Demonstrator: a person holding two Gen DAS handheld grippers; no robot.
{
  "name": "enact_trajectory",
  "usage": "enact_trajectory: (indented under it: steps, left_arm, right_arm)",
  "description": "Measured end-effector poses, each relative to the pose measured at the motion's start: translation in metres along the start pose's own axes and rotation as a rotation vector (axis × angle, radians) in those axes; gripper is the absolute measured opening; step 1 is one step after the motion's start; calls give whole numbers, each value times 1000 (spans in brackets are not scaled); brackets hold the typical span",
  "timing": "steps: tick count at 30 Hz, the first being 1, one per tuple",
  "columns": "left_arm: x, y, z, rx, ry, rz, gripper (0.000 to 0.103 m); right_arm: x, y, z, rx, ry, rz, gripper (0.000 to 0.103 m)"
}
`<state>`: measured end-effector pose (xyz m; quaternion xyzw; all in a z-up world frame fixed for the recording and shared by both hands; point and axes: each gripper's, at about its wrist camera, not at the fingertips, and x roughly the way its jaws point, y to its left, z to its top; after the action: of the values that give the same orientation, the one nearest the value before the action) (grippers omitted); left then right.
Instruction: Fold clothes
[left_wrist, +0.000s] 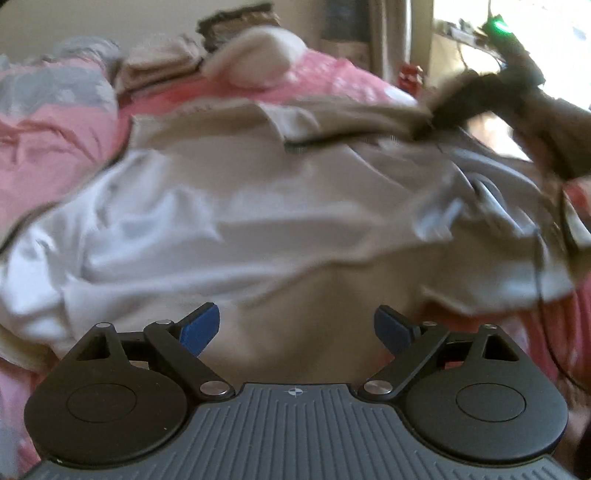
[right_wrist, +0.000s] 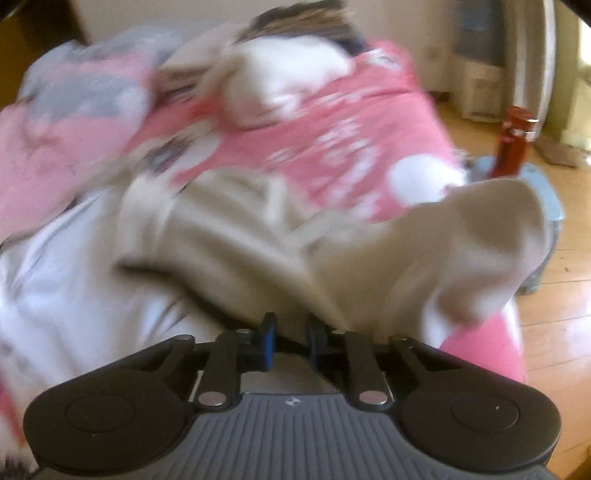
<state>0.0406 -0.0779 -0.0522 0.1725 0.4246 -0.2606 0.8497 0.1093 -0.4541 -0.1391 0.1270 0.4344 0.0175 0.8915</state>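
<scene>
A beige and white garment (left_wrist: 258, 221) lies rumpled across the pink bedcover (left_wrist: 55, 147). My left gripper (left_wrist: 297, 328) hovers over its near part, blue pads wide apart and nothing between them. At the upper right of the left wrist view, my right gripper (left_wrist: 428, 125) pinches the garment's far edge and pulls it up into a ridge. In the right wrist view the right gripper (right_wrist: 291, 332) has its fingers nearly together, and the beige garment (right_wrist: 240, 240) bunches up just beyond them. Both views are blurred.
A white plush pillow (left_wrist: 258, 59) and a stack of folded clothes (left_wrist: 159, 62) lie at the far end of the bed. Right of the bed is wooden floor (right_wrist: 554, 295) with a red object (right_wrist: 515, 140) and a pale blue item (right_wrist: 546, 199).
</scene>
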Motion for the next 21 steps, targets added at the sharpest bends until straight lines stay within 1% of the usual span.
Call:
enact_trajectory:
  steps: [2,3,5,6,7,8,9,10,11,12,13,14,15,16,18,20,21]
  left_arm:
    - [2,0,-10,3,34,-19,92]
    - [2,0,-16,6,49,-22,92]
    - [2,-1,-26,9,75,-23,92]
    - [2,-1,-30,8,86,-21,92]
    - [1,-1,-34,6,97,-18,92]
    - [1,-1,-37,4,107,-16,92]
    - [1,1,-39,-12,115,-12,92]
    - [0,4,-40,-35,121,-11,92]
    - [0,8,-41,-68,124,-12,92]
    - [-1,13,-41,-102,126,-14,92]
    - [-2,19,-42,-143,128,-19,92]
    - [-2,25,-43,-193,131,-24,92]
    - [-2,33,-43,-249,134,-28,91]
    - [-2,41,-44,-306,136,-35,90]
    - [-5,55,-48,-411,137,-47,87]
    - [-9,67,-53,-498,134,-54,85]
    - [-12,68,-55,-518,132,-50,84]
  right_arm:
    - [13,-21,4,68,-3,25,0]
    - [18,-27,3,93,-2,41,0]
    - [17,-29,2,82,-16,49,0]
    - [12,-24,0,55,-25,39,0]
    - [4,-18,-1,21,-34,27,0]
    - [-9,-10,-4,-24,-49,20,4]
    - [-24,0,-7,-77,-76,24,5]
    - [-43,10,-12,-150,-111,51,7]
    - [-63,21,-19,-223,-142,91,12]
    - [-83,33,-28,-299,-173,140,21]
    - [-103,46,-38,-380,-197,194,25]
    - [-121,60,-49,-462,-203,250,31]
    - [-134,74,-61,-544,-187,316,37]
    - [-146,88,-73,-620,-163,374,38]
    - [-150,113,-96,-737,-70,432,38]
    - [-135,133,-124,-841,5,387,38]
    - [-125,142,-138,-888,38,356,38]
